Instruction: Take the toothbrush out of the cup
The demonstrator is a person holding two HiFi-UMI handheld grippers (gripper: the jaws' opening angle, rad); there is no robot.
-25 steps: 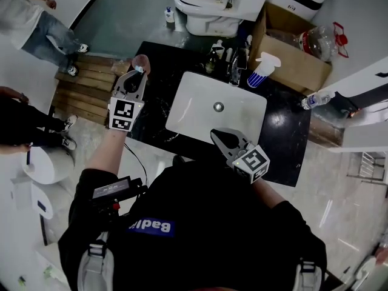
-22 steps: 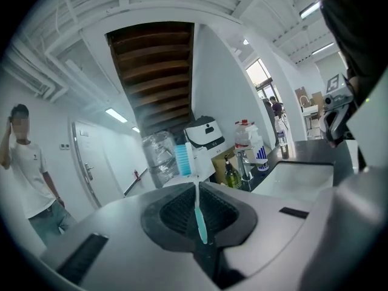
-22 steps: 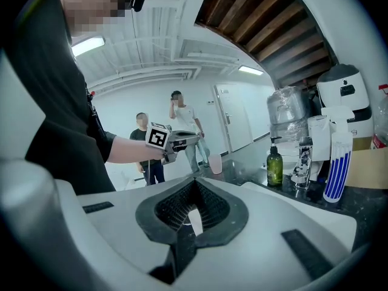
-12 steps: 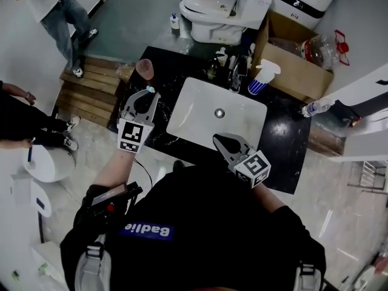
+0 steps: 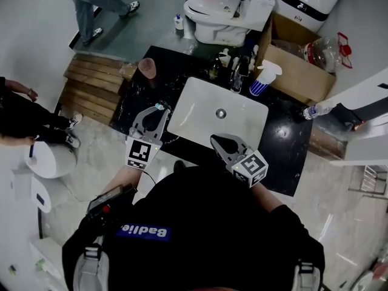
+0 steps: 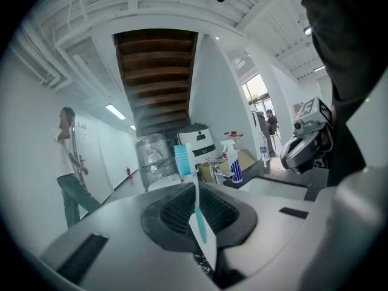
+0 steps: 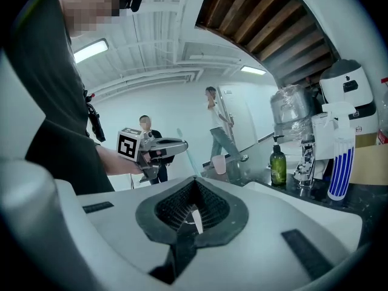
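A pink cup (image 5: 146, 67) stands at the far left corner of the black counter (image 5: 285, 138); in the right gripper view the cup (image 7: 219, 163) looks empty. My left gripper (image 5: 159, 110) is well nearer than the cup, by the sink's left edge, shut on a blue-and-white toothbrush (image 5: 159, 107). In its own view the toothbrush (image 6: 193, 187) stands upright between the jaws of the left gripper (image 6: 203, 235), bristle head on top. My right gripper (image 5: 217, 142) hovers over the sink's near edge, shut with nothing in it (image 7: 195, 220). It sees the left gripper (image 7: 154, 150) holding the toothbrush (image 7: 189, 156).
A white sink (image 5: 182, 114) with a faucet (image 5: 235, 77) fills the counter's middle. A green soap bottle (image 5: 213, 71) and a blue-striped spray bottle (image 5: 262, 80) stand behind it. Beyond are a toilet (image 5: 218, 8), a cardboard box (image 5: 297, 65) and a wooden pallet (image 5: 91, 83). People stand at left.
My left gripper has drawn back from the cup toward me and rightward, carrying the toothbrush, and is now beside the sink. The right gripper has barely moved.
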